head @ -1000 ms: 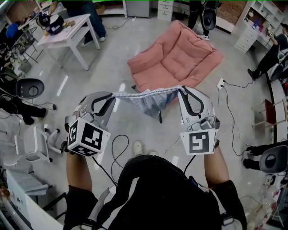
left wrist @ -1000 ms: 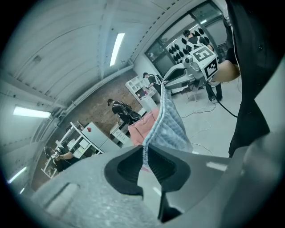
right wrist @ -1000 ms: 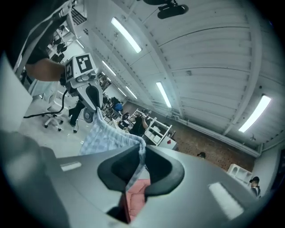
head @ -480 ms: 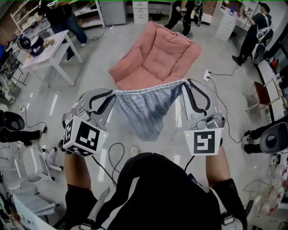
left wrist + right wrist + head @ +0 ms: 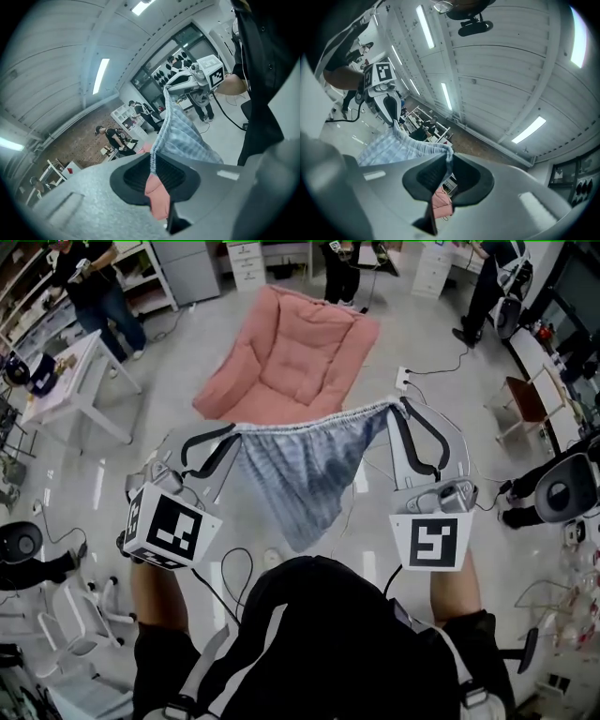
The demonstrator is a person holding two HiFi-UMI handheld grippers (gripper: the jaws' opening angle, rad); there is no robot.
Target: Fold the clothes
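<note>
Blue-checked garment [image 5: 300,474] with gathered white waistband, stretched taut between 2 grippers, left gripper [image 5: 232,434] and right gripper [image 5: 396,411], each clamped on a waistband corner; body hangs to a point.

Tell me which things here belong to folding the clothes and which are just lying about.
In the job: checked garment, held by its waistband in the left gripper and the right gripper.
Lying about: pink cushion on the floor, white table, power strip.
</note>
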